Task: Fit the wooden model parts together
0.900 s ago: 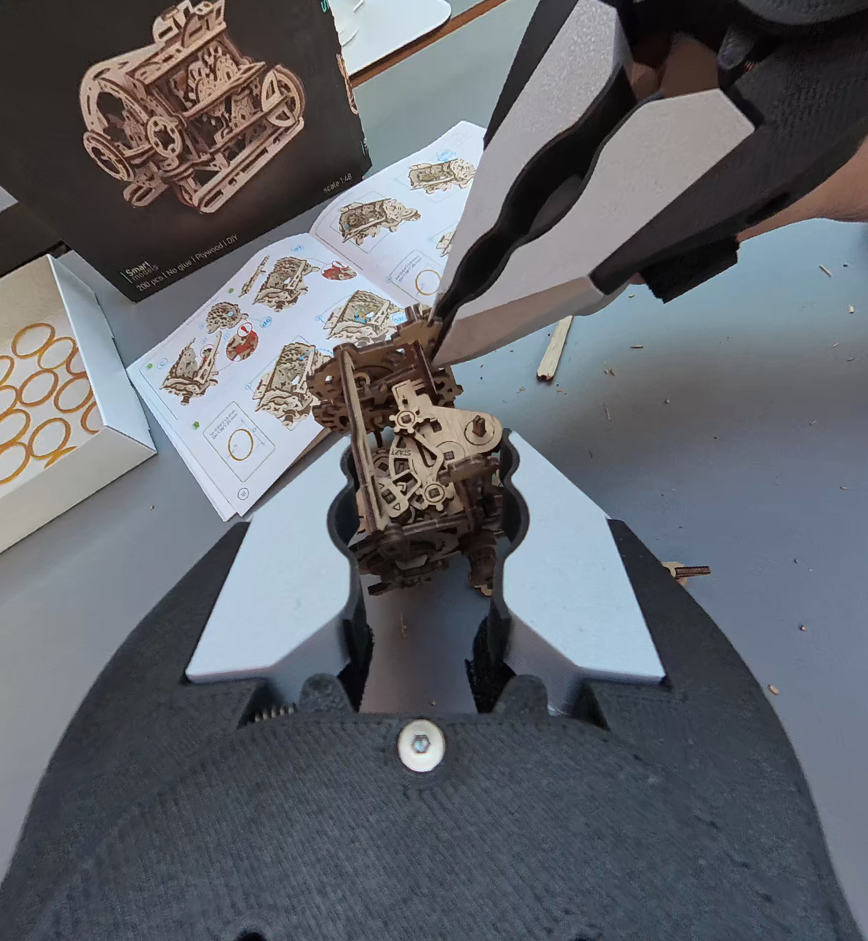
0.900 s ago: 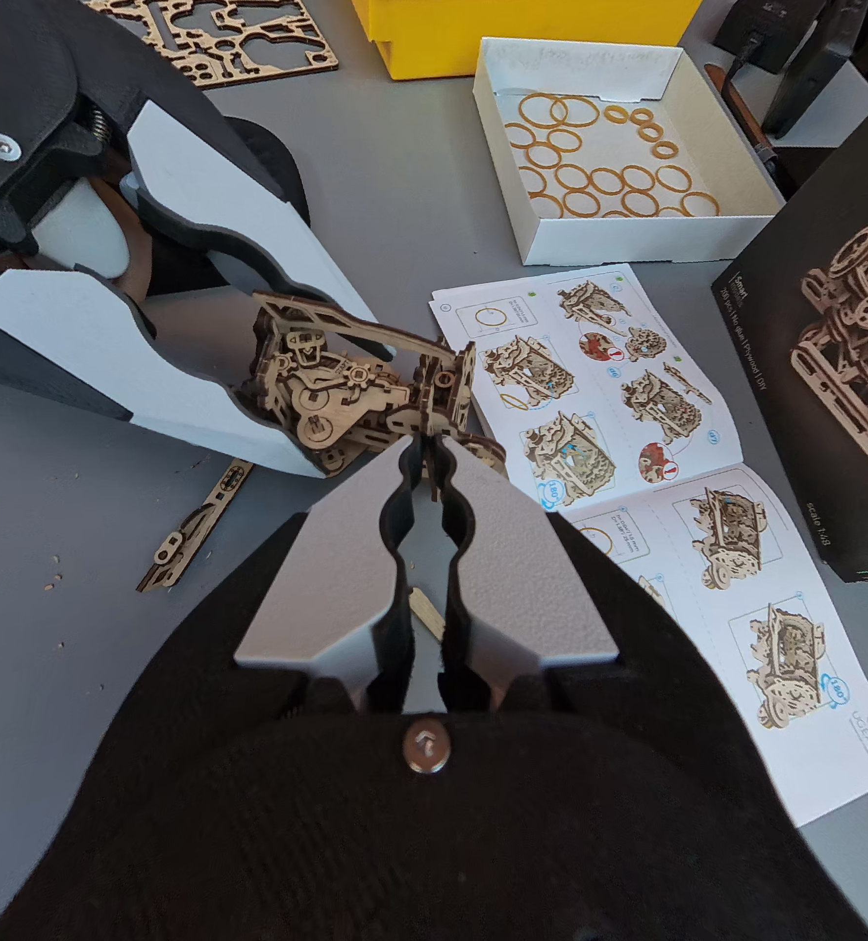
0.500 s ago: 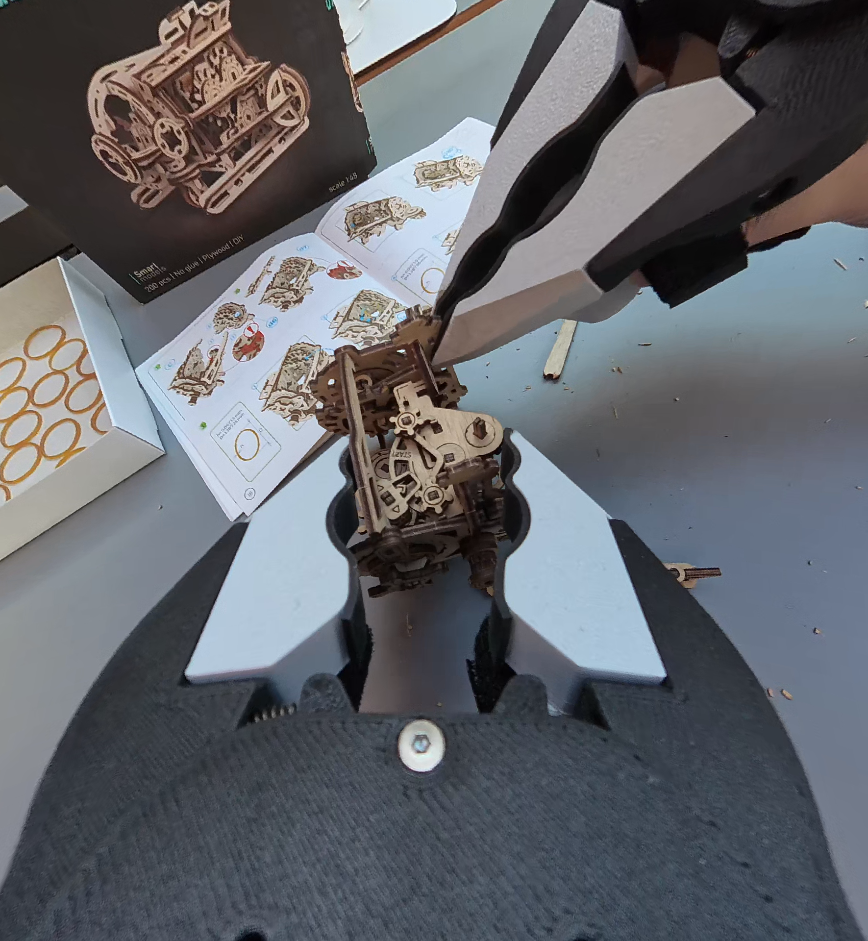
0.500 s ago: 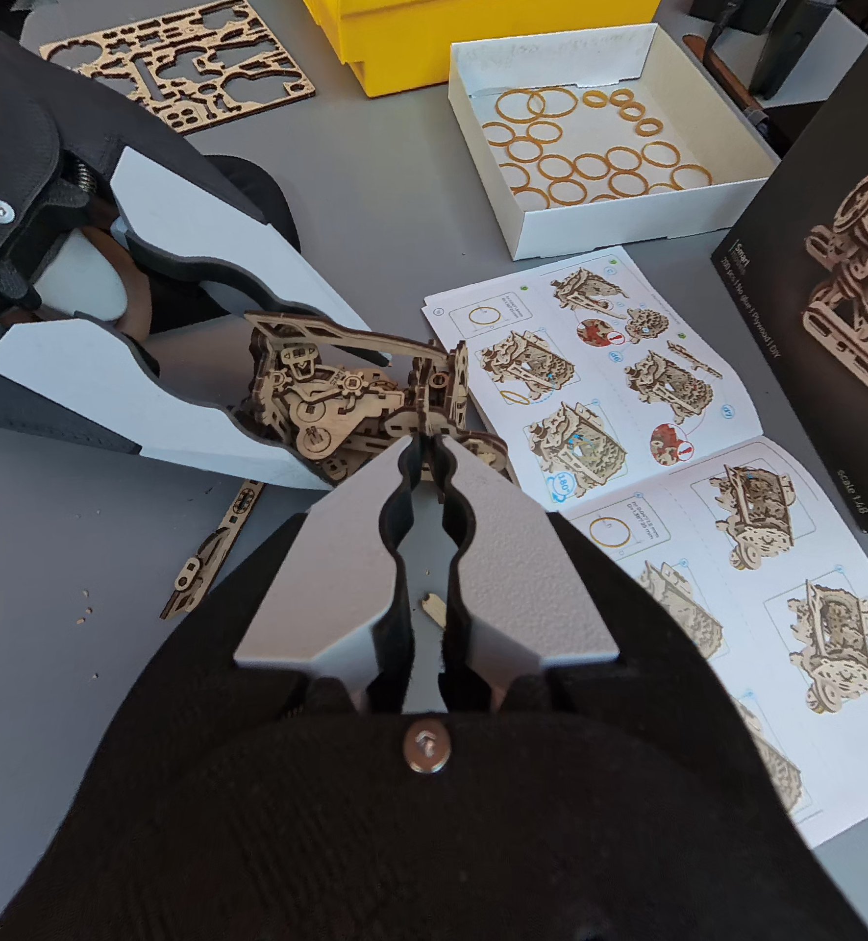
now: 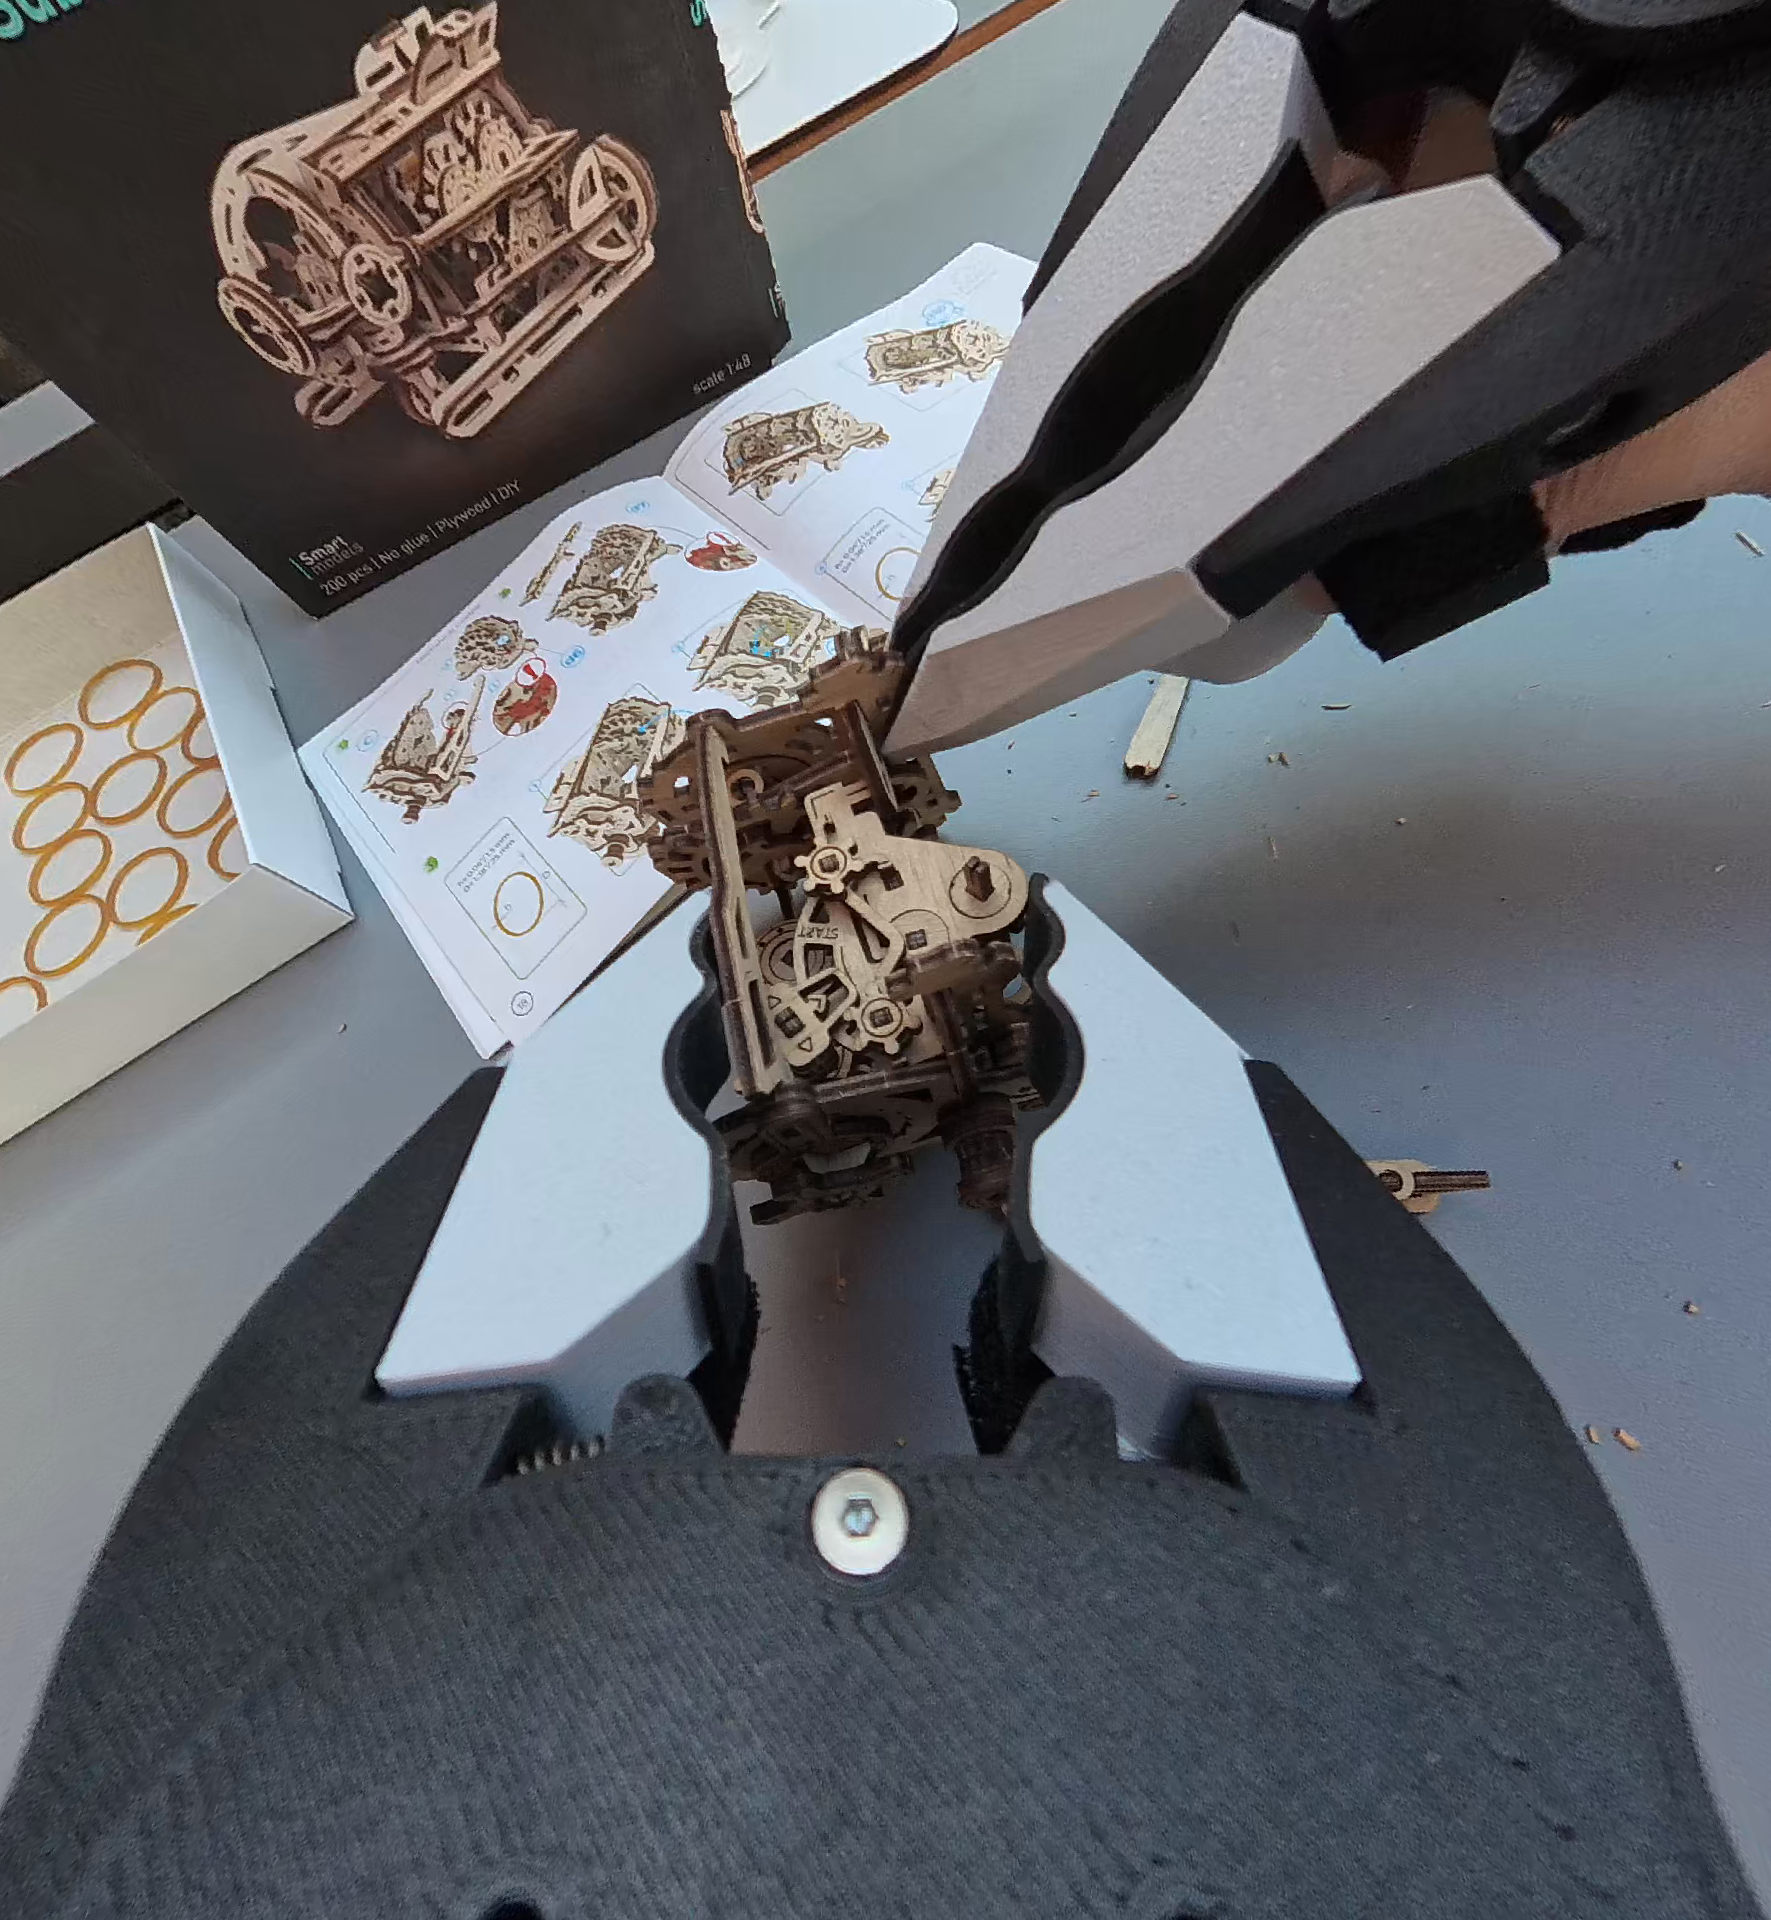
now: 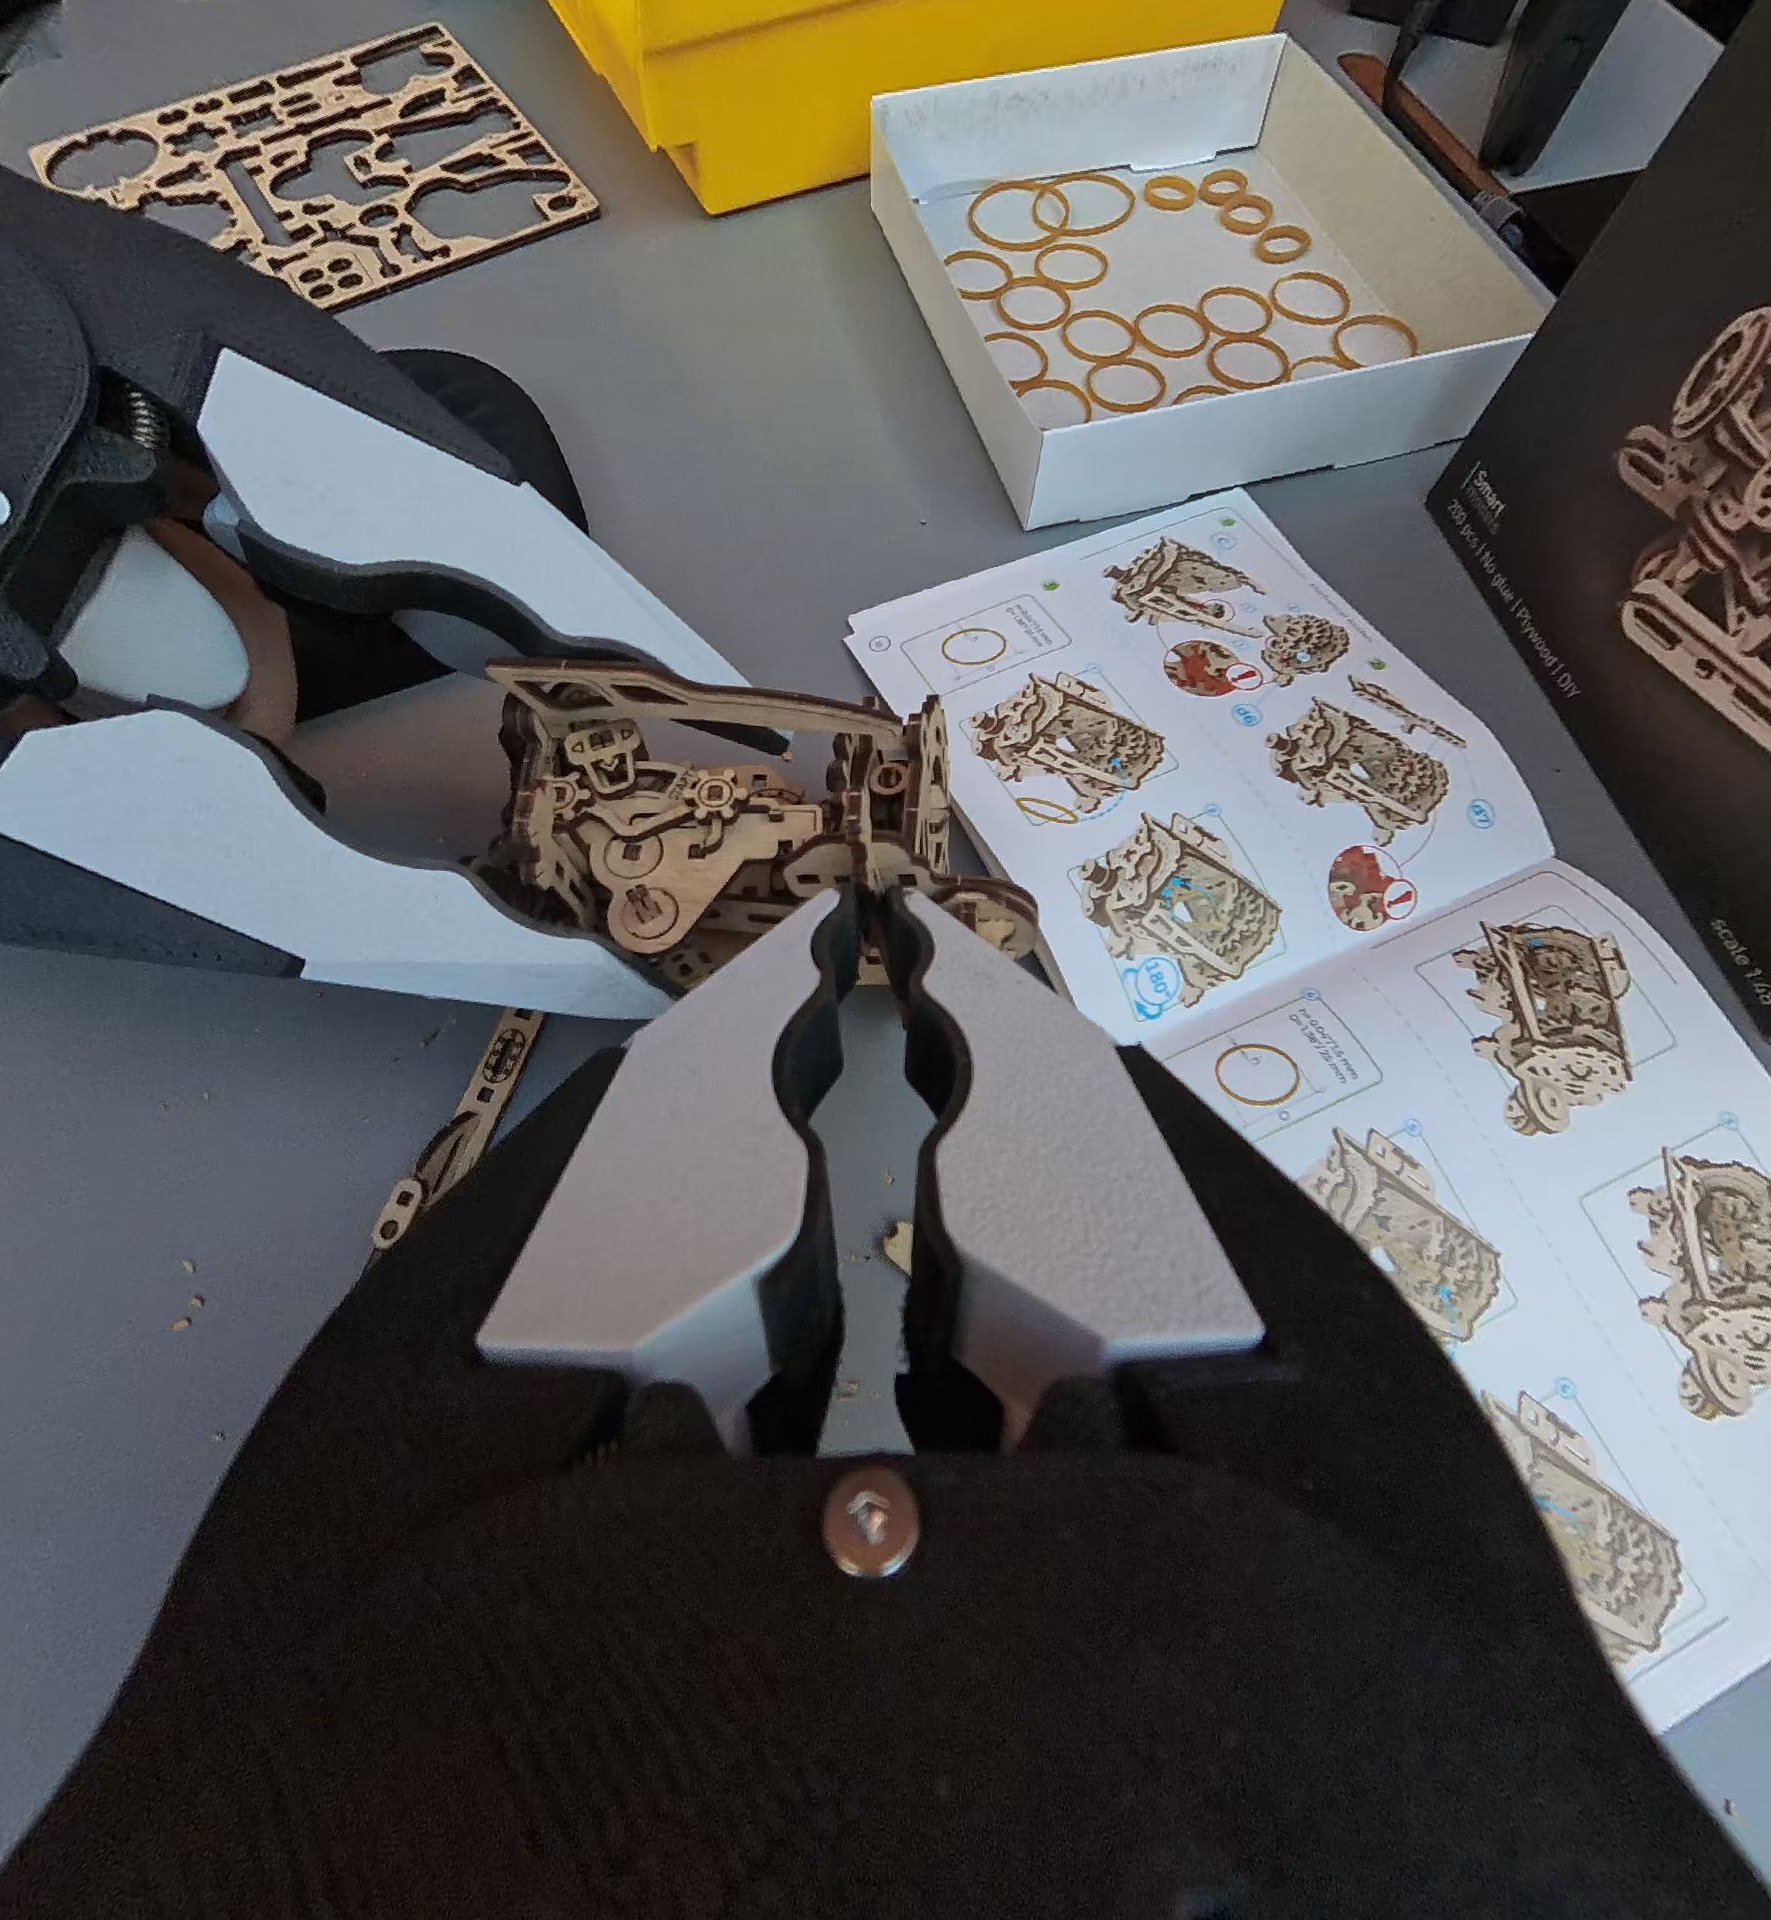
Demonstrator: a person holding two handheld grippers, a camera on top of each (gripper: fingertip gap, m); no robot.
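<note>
A part-built wooden model [image 5: 829,977] of gears and plates is held above the grey table. My left gripper [image 5: 865,920] is shut on its near end, one finger on each side. My right gripper [image 6: 868,906] is shut on a thin plate at the model's [image 6: 694,821] other end. In the left wrist view the right gripper [image 5: 902,675] comes in from the upper right and pinches the model's far top edge. In the right wrist view the left gripper [image 6: 704,857] reaches in from the left.
An open instruction booklet [image 6: 1380,935] lies under and behind the model. A black kit box [image 5: 341,260] and a white box of rubber bands [image 6: 1203,281] stand beyond it. A yellow bin [image 6: 912,73], a cut-out plywood sheet [image 6: 309,166] and a loose wooden strip [image 6: 465,1122] lie nearby. Both grippers' tips are close together, under 4 cm apart.
Both grippers keep their hold on the model. The held model has shifted only slightly against the table.
</note>
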